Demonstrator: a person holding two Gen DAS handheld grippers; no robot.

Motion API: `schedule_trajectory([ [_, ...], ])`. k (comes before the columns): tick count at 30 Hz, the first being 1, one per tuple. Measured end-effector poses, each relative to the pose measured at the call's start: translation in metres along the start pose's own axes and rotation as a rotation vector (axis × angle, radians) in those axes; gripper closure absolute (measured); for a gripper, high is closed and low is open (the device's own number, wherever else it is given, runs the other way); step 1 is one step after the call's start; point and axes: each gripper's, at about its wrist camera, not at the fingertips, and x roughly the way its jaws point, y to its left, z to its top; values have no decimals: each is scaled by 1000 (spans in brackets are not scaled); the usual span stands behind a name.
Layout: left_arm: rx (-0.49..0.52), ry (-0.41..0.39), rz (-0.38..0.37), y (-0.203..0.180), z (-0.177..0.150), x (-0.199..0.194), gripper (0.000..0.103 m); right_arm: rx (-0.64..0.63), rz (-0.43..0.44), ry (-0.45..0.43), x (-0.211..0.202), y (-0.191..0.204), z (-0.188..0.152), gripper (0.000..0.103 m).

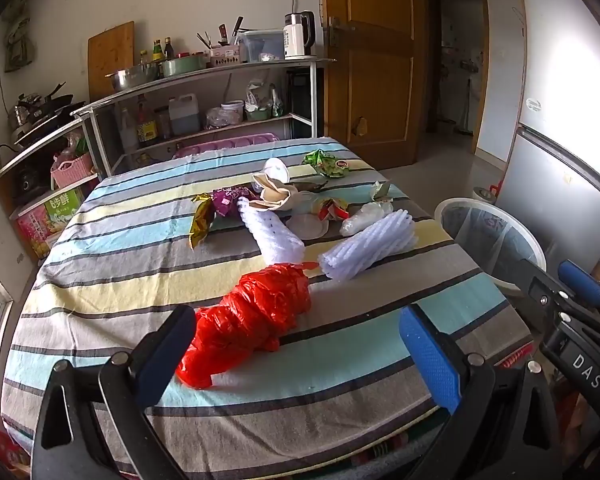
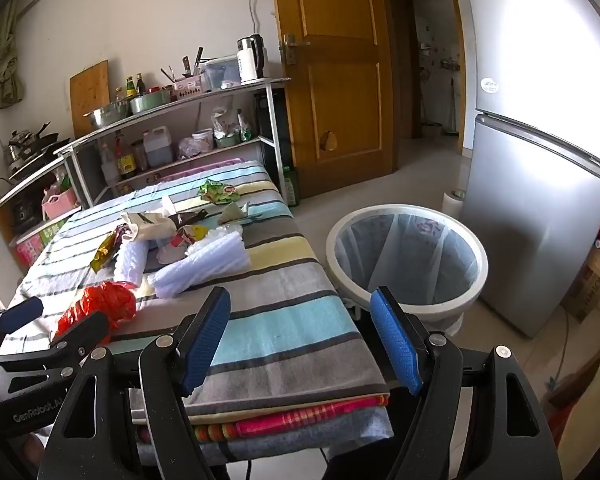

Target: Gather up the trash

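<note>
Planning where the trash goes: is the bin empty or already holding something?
Looks empty: the bin stands upright, and only its clear liner shows inside; its very bottom is hidden.

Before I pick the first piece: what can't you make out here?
- Bin bottom, right wrist view: its liner and near rim hide it.
- Small items behind the white foam sleeves, left wrist view: overlapped, too small to name.
- Red bag contents: opaque, crumpled.
- Table's near edge: the fingers cover it.

— What lettering could you read?
— "DAS" stood on the right gripper (image 1: pixel 584 364) in the left wrist view; "GenRobot.AI" was on the left gripper (image 2: pixel 36 412) in the right wrist view.
— Anything else?
— The wrappers' print was too small to read.
</note>
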Motion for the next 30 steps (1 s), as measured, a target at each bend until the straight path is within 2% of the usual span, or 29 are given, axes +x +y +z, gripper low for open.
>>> schedule_trajectory([
  [30,2,0,-7,-6,1,-1,1,-6,-5,-3,-1,1,0,30],
])
